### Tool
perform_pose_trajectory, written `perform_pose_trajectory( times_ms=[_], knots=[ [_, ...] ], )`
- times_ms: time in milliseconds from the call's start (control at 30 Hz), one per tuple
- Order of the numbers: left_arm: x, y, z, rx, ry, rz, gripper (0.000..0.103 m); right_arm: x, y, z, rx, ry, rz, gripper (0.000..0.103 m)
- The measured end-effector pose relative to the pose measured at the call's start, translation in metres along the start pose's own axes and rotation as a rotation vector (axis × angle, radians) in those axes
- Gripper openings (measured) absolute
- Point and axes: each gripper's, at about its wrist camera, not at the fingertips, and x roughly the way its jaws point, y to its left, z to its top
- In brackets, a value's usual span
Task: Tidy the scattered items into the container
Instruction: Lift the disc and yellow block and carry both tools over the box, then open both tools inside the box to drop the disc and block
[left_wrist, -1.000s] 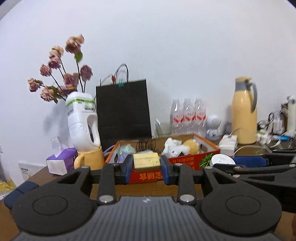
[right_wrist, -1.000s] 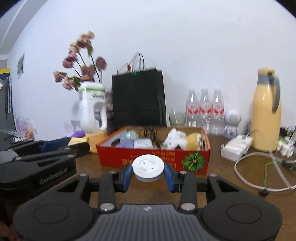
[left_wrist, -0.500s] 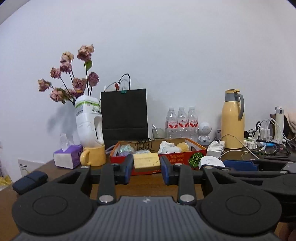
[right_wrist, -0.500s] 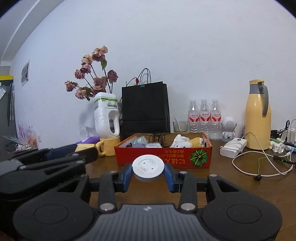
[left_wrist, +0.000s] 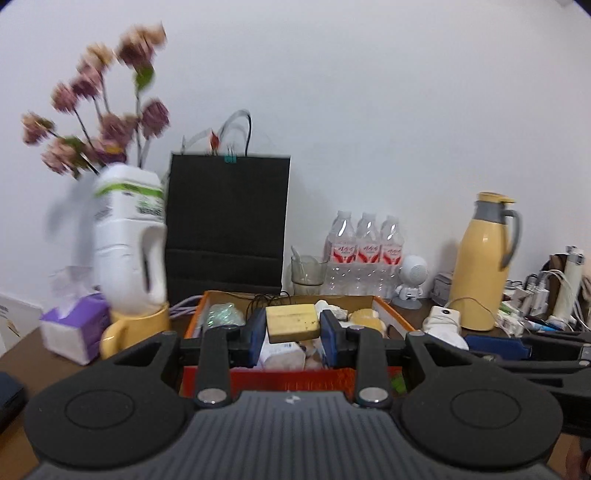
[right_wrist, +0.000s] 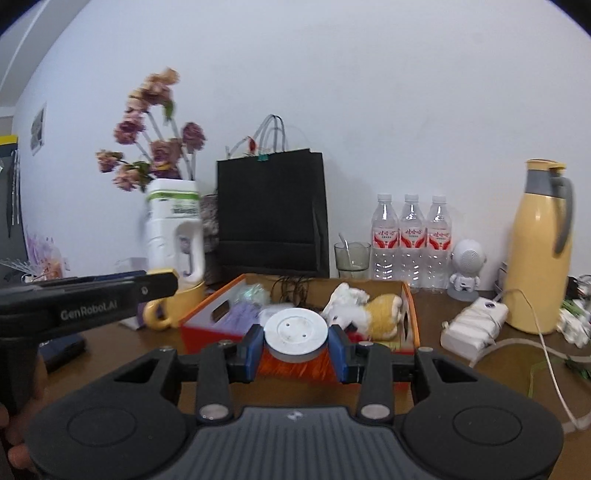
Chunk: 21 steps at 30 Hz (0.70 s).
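My left hand-held gripper (left_wrist: 292, 334) is clamped on a yellow block (left_wrist: 292, 322), its blue pads pressing both sides, and I hold it above the near edge of the red-and-orange box (left_wrist: 295, 380). My right hand-held gripper (right_wrist: 296, 345) is clamped on a white round disc (right_wrist: 296, 334) (three small holes in its top), held just in front of the same box (right_wrist: 207, 325). The box sits on the brown counter (right_wrist: 436, 373), with a white and yellow plush toy (right_wrist: 369, 308), black cables and packets inside. Behind it stand a black paper bag (right_wrist: 271, 218), three water bottles (right_wrist: 412, 240) and a yellow thermos jug (right_wrist: 541, 251).
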Motion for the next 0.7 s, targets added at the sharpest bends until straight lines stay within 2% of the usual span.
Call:
perform_pose_trajectory(
  times_ms=[133,267,367,433,567,633,700],
  knots=[
    [0.092,0.008,0.029,-0.073,0.160,-0.074,0.033,0.072,-0.028,0.041,0.021,0.069,-0.019,0.037],
    [0.187,0.007,0.043,-0.080,0.363,-0.141,0.033,0.155,-0.056,0.077,0.048,0.222,-0.033,0.037],
    [0.251,0.012,0.039,-0.131,0.520,-0.138,0.033,0.205,-0.089,0.090,0.116,0.332,-0.010,0.037],
    [0.283,0.014,0.032,-0.132,0.591,-0.108,0.033,0.234,-0.098,0.093,0.090,0.388,-0.030,0.037],
    [0.316,0.011,0.019,-0.068,0.663,-0.070,0.033,0.284,-0.111,0.091,0.102,0.492,-0.021,0.037],
    [0.326,0.016,0.018,-0.107,0.672,-0.062,0.034,0.305,-0.114,0.087,0.111,0.536,-0.023,0.037],
    [0.332,0.023,0.017,-0.144,0.695,-0.075,0.039,0.322,-0.113,0.082,0.091,0.583,-0.036,0.037]
  ],
)
